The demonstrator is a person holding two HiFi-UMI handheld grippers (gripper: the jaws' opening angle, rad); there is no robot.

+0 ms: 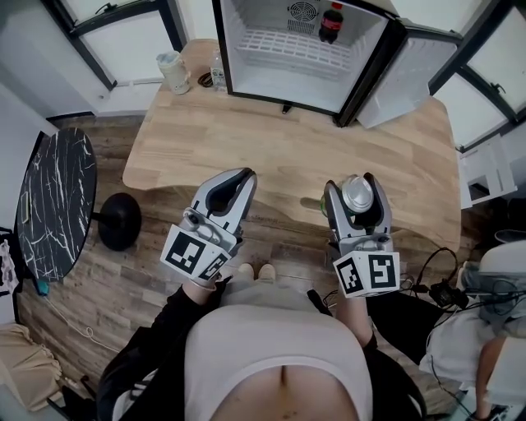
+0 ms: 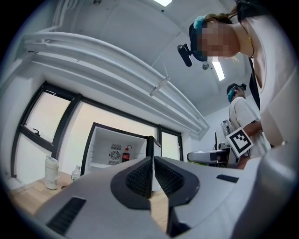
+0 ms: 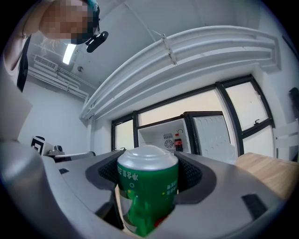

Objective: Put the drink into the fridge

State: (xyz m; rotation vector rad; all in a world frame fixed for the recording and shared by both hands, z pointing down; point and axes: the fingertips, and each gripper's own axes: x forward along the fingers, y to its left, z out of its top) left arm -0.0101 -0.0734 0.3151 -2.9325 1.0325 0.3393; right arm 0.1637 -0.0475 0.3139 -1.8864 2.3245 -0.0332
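A green drink can (image 3: 147,189) with a silver top (image 1: 358,192) sits between the jaws of my right gripper (image 1: 357,197), which is shut on it near the table's front edge. My left gripper (image 1: 233,188) is beside it to the left, shut with nothing between its pads (image 2: 152,176). The small fridge (image 1: 308,49) stands open at the far side of the wooden table (image 1: 271,148), its door (image 1: 407,78) swung right. A dark cola bottle (image 1: 331,23) stands on its upper shelf, also seen in the right gripper view as the cola bottle (image 3: 177,142).
A pale jar (image 1: 173,71) and a small clear bottle (image 1: 217,72) stand left of the fridge. A black marble round table (image 1: 56,201) is at the left, cables and another person (image 1: 485,329) at the right.
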